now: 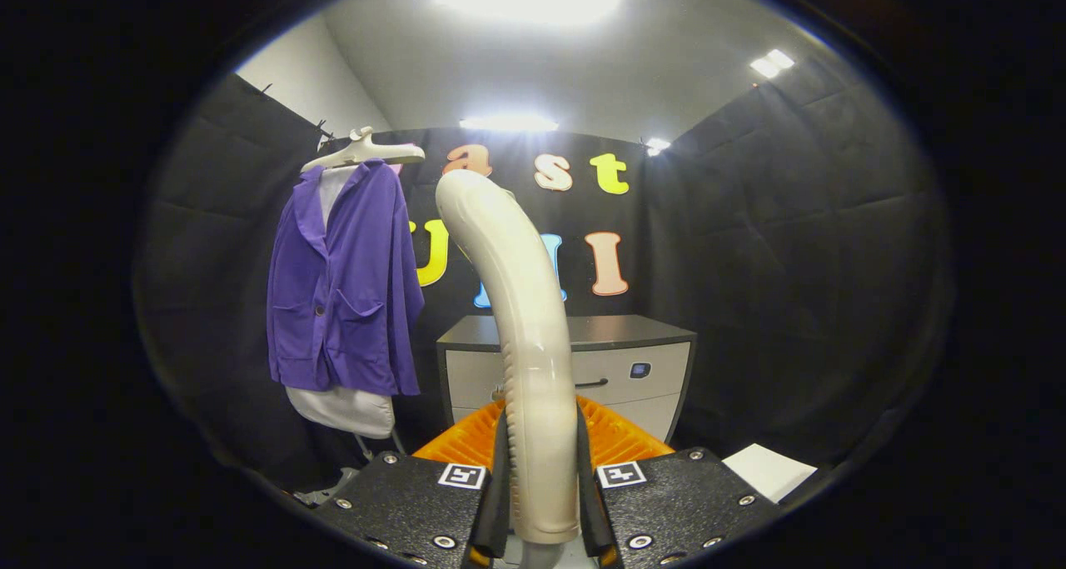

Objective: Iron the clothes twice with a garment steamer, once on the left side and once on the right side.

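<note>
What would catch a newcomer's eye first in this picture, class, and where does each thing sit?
The cream garment steamer handle stands out first: it curves up from between the fingers of the hand-held gripper, which is shut on it. Next comes the purple jacket, hanging from a white hanger beyond the fingers, beside a grey cabinet.
</note>
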A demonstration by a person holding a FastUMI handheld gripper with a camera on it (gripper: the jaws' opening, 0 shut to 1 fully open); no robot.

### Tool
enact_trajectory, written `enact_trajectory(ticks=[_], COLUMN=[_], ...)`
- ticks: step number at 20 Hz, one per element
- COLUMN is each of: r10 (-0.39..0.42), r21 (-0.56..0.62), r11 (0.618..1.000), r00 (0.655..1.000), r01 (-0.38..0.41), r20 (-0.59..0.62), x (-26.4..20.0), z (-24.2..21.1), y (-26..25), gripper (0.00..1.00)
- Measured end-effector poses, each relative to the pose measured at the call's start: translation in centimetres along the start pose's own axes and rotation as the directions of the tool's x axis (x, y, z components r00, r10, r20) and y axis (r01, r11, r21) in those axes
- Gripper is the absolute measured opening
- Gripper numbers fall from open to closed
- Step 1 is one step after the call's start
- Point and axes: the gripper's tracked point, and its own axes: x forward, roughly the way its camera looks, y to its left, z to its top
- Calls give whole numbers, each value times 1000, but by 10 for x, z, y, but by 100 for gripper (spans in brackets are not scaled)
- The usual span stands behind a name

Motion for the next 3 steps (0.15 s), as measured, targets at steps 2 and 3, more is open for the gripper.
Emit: enact_trajectory(ticks=[2, 3], r10=[-5, -7], r21=[3, 4], r11=[1000, 1000], r00=[1000, 1000], r01=[5, 7], r20=[0, -2], x=[-2, -2], z=[0, -1], y=[-1, -2], gripper=[34, 34])
